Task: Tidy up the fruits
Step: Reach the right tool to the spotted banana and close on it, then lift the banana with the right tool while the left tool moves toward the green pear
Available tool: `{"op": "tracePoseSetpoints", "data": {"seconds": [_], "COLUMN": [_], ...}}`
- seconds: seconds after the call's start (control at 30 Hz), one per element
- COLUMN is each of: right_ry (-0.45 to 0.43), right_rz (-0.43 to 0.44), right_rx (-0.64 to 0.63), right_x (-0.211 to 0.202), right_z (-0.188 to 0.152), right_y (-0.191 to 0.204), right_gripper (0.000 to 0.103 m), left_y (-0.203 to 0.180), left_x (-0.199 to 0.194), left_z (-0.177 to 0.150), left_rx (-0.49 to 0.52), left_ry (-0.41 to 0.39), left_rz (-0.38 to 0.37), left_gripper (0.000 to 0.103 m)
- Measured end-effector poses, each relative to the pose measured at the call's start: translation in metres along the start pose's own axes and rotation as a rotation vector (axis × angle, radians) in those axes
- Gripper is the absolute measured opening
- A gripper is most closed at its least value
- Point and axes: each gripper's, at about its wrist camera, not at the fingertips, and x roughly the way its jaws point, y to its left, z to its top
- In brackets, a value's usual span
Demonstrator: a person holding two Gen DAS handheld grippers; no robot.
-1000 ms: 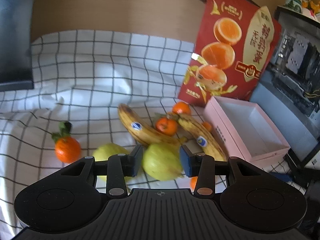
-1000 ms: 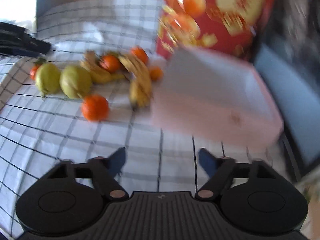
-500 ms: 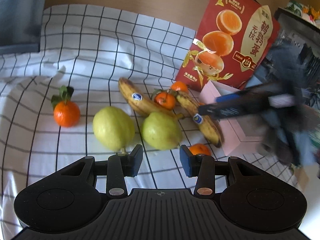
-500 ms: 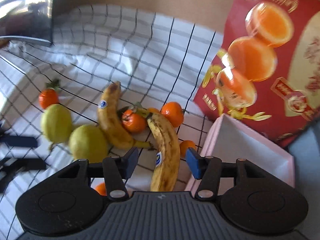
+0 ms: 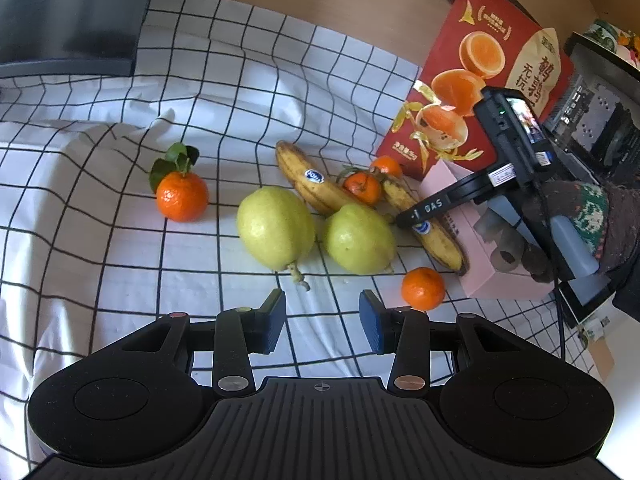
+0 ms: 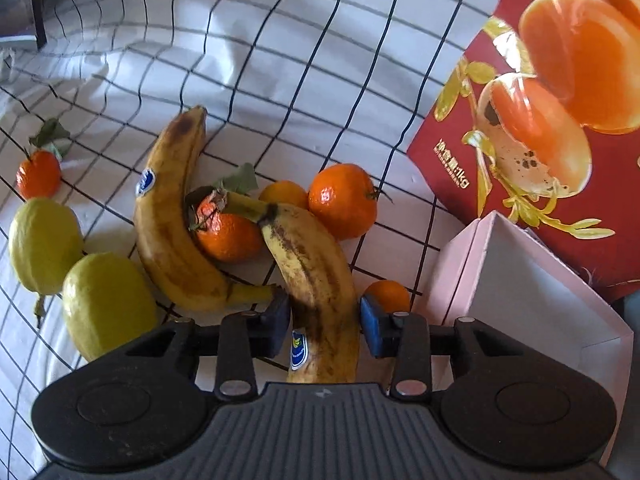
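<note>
On the checked cloth lie two bananas, two yellow-green fruits (image 5: pixel 276 226) (image 5: pixel 358 238) and several mandarins. My right gripper (image 6: pixel 324 320) points down over the right-hand spotted banana (image 6: pixel 316 276). Its jaws are closing with the banana between them: the left pad (image 6: pixel 278 320) meets the skin and the right pad (image 6: pixel 370 324) stands a sliver off. The banana still rests on the cloth. In the left wrist view that gripper's finger (image 5: pixel 428 206) reaches over the same banana (image 5: pixel 440 240). My left gripper (image 5: pixel 322 326) hangs open and empty just in front of the green fruits.
An open pink box (image 6: pixel 532 288) (image 5: pixel 476 264) stands right of the fruit, with a red carton (image 5: pixel 480 80) upright behind it. A leafy mandarin (image 5: pixel 182 196) lies apart at the left. A loose mandarin (image 5: pixel 423 288) sits beside my left gripper's right finger. A dark object (image 5: pixel 68 20) fills the far left corner.
My right gripper swept in from the box side, dropped over the right banana and narrowed its jaws around it. My left gripper drew back off the green fruit and now holds nothing.
</note>
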Motion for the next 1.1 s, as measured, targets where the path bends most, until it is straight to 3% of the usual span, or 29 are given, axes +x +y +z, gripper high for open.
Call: {"op": "tracePoseSetpoints", "data": {"seconds": [0.23, 0.53, 0.67, 0.83, 1.03, 1.1], "right_ry": [-0.024, -0.125, -0.159, -0.182, -0.172, -0.167], "right_rz": [-0.005, 0.119, 0.136, 0.139, 0.106, 0.107], "right_rx": [0.031, 0.154, 0.229, 0.310, 0.416, 0.441], "right_x": [-0.013, -0.079, -0.106, -0.133, -0.143, -0.143], "right_z": [-0.008, -0.067, -0.097, -0.141, -0.188, -0.198], "right_y": [0.001, -0.002, -0.011, -0.024, -0.041, -0.044], "right_gripper": [0.036, 0.035, 0.035, 0.035, 0.035, 0.035], "left_y": [-0.019, -0.051, -0.076, -0.100, -0.094, -0.090], "left_x": [0.015, 0.034, 0.044, 0.064, 0.060, 0.066], "left_z": [-0.008, -0.013, -0.006, 0.004, 0.035, 0.046], "left_rx": [0.088, 0.173, 0.297, 0.444, 0.421, 0.451], "left_ry": [0.067, 0.096, 0.075, 0.068, -0.027, -0.013], "left_rz": [-0.045, -0.098, -0.116, -0.089, -0.030, -0.008], "left_gripper": [0.045, 0.045, 0.045, 0.045, 0.045, 0.045]}}
